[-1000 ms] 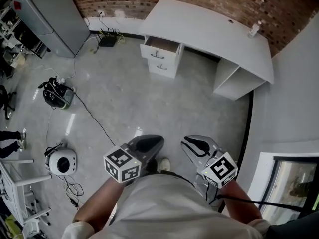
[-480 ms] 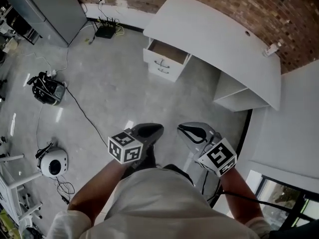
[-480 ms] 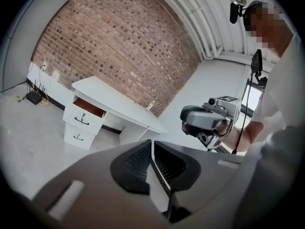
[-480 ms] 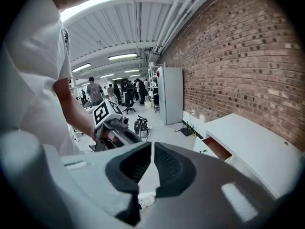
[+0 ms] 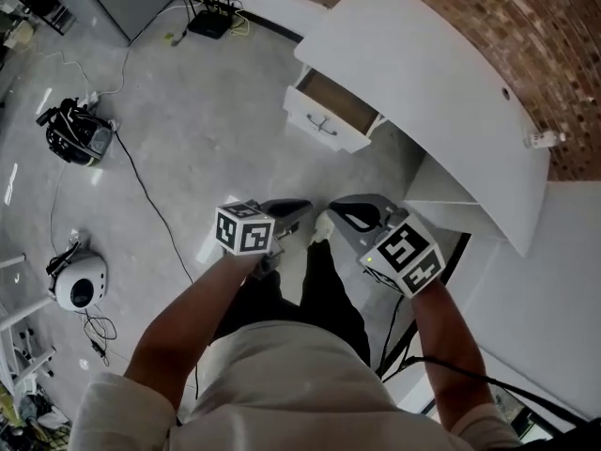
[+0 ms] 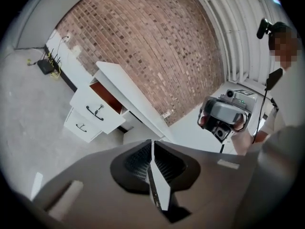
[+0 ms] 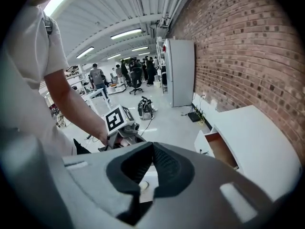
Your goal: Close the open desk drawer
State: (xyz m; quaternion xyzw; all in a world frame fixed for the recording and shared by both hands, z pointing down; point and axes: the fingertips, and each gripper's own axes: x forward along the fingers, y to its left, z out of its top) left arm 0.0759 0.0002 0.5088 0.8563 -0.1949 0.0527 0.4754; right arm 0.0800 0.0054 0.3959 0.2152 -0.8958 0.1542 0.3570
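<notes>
- As nothing is touched yet, how far along am I?
- Not begun. My left gripper (image 5: 299, 207) and right gripper (image 5: 336, 207), mid-frame, are both clenched on nothing. The drawer (image 5: 331, 111) gapes at upper centre, well apart. I judge the whole push is left.

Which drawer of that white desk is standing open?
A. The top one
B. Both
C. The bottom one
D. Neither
A: the top drawer juts out from the desk and shows its brown inside, while the lower drawer beneath it is shut.
</notes>
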